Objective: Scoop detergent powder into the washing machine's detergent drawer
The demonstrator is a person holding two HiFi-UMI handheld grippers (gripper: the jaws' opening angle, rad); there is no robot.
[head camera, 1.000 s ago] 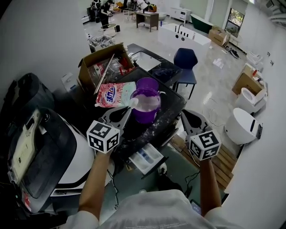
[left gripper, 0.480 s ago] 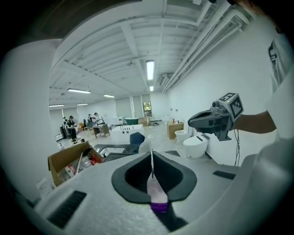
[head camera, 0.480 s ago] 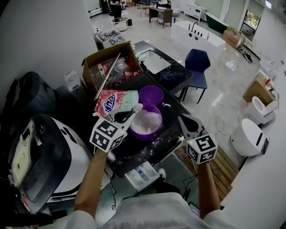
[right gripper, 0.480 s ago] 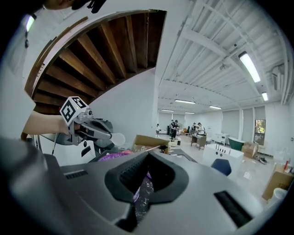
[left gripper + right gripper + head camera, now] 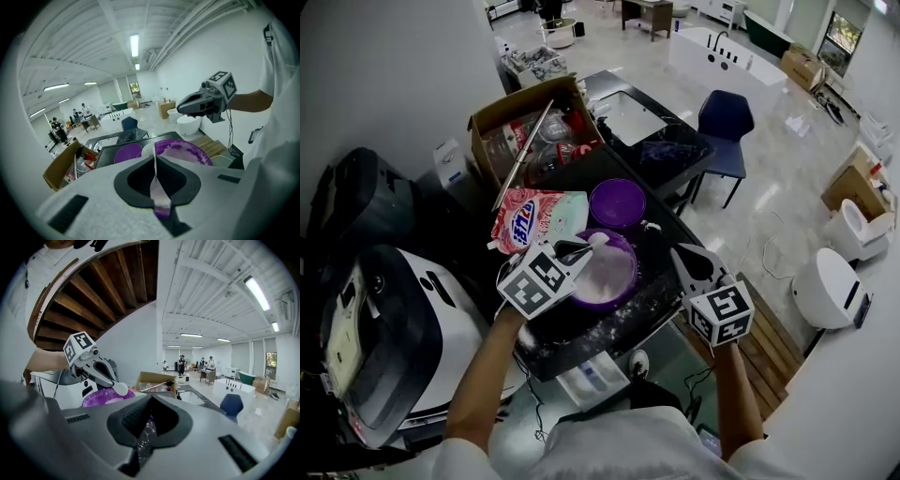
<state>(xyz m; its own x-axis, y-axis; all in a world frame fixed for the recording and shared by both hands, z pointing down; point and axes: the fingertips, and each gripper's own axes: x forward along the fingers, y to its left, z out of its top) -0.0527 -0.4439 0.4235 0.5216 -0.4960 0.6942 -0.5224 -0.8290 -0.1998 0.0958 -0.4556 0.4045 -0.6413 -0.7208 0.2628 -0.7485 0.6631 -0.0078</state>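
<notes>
My left gripper is shut on the thin handle of a white scoop. The scoop's round head sits over the far-left rim of the purple bowl, which has white powder in it. In the left gripper view the handle runs between the jaws, with the bowl just beyond. My right gripper hovers to the right of the bowl, shut and holding nothing. The detergent drawer stands pulled out below the table's near edge. The white washing machine sits at the left.
A purple lid and a pink detergent bag lie behind the bowl on the black table, which is dusted with powder. An open cardboard box stands at the back. A blue chair is beyond the table.
The left gripper has kept the scoop at the bowl's far-left rim and turned a little. The head view has shifted, so the table sits higher in the frame. The right gripper has hardly moved.
</notes>
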